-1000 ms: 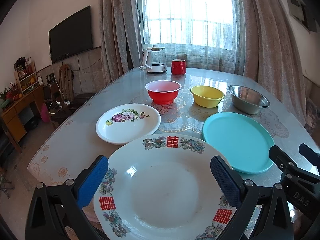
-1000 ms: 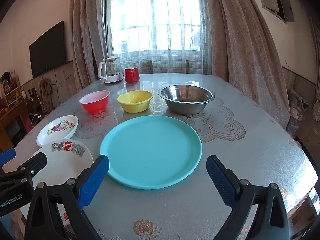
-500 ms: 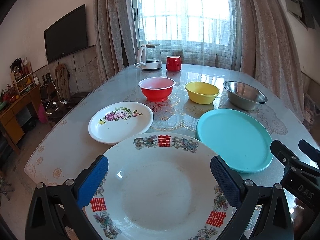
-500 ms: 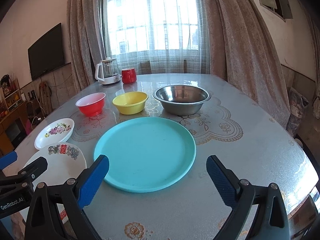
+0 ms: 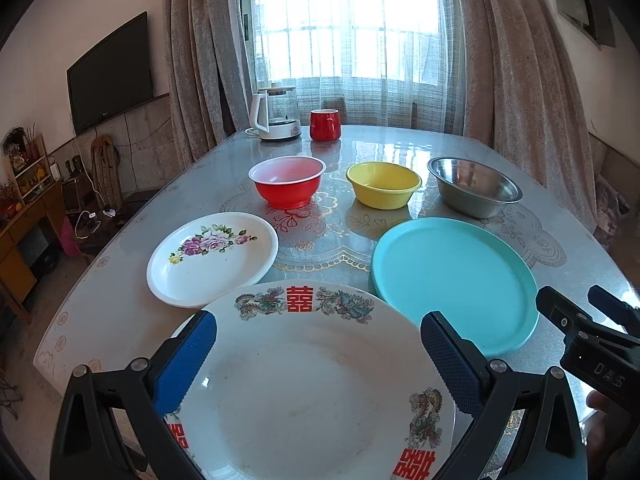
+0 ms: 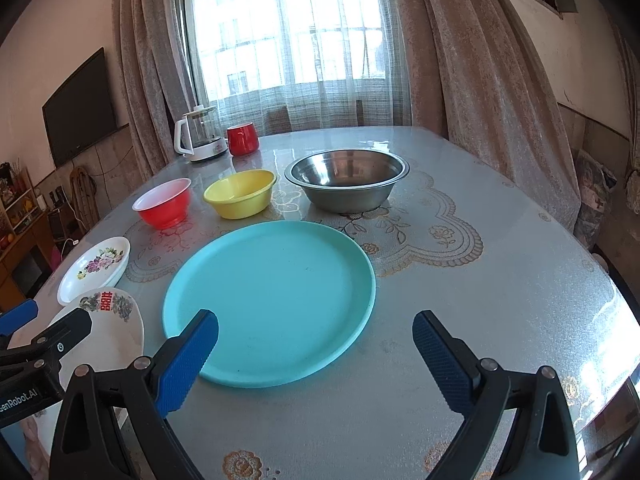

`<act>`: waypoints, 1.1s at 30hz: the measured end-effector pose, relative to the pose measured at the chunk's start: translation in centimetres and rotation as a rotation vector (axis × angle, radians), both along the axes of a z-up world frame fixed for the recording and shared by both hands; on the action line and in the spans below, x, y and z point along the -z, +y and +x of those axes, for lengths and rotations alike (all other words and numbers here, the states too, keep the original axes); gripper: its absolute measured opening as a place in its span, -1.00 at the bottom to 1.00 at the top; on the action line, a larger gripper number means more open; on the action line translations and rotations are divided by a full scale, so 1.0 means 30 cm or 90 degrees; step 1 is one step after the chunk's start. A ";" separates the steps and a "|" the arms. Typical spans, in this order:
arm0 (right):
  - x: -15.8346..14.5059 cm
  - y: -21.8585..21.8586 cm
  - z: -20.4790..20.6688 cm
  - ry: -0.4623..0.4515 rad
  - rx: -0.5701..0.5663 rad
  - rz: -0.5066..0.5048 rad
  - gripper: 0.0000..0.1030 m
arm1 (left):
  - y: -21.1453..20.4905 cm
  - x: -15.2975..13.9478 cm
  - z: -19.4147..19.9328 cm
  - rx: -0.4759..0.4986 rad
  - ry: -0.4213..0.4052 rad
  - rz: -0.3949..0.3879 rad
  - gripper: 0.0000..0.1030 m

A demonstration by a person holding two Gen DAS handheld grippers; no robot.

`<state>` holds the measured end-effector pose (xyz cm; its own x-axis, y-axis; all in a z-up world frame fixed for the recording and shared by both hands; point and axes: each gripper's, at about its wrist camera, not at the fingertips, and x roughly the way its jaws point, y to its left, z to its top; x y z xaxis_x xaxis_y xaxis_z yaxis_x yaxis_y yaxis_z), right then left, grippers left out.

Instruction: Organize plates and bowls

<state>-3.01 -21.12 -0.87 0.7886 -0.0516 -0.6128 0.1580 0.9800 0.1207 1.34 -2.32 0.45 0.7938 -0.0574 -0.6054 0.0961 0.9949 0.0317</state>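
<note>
Left gripper (image 5: 318, 354): jaws spread wide, hovering above the round glazed white plate (image 5: 312, 392) with red characters. Right gripper (image 6: 316, 354): jaws spread, empty, over the near rim of the smooth teal plastic plate (image 6: 272, 300) on the glossy surface (image 6: 500, 280).

Three plates crowd near table edge: dragon plate (image 5: 304, 384), flowered plate (image 5: 212, 258), teal plate (image 6: 268, 300). Bowls red (image 5: 287, 186), yellow (image 5: 383, 189), steel (image 6: 347, 184) line row behind. Table's (image 6: 500, 280) right side open.
</note>
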 end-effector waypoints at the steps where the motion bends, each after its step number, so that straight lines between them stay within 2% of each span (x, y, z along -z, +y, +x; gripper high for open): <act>1: -0.001 -0.007 0.001 0.002 0.003 0.003 0.94 | -0.001 0.000 0.001 0.003 0.000 0.000 0.99; 8: -0.029 -0.048 0.020 0.010 0.030 0.007 0.94 | 0.003 -0.005 0.022 0.014 0.004 -0.011 0.99; 17: 0.006 -0.103 0.081 0.042 0.029 0.048 0.93 | 0.015 0.005 0.070 0.024 0.016 -0.007 0.99; 20: 0.031 -0.120 0.104 0.059 0.020 0.082 0.87 | 0.025 0.006 0.097 0.038 0.027 -0.019 0.99; 25: 0.049 -0.150 0.117 0.065 0.019 0.086 0.78 | 0.035 0.005 0.153 0.073 0.070 -0.065 0.99; 28: 0.057 -0.169 0.129 0.071 0.020 0.095 0.78 | 0.017 -0.007 0.174 0.075 0.068 -0.052 0.99; 33: 0.073 -0.181 0.148 0.079 0.011 0.099 0.77 | -0.018 -0.008 0.191 0.079 0.064 -0.001 0.99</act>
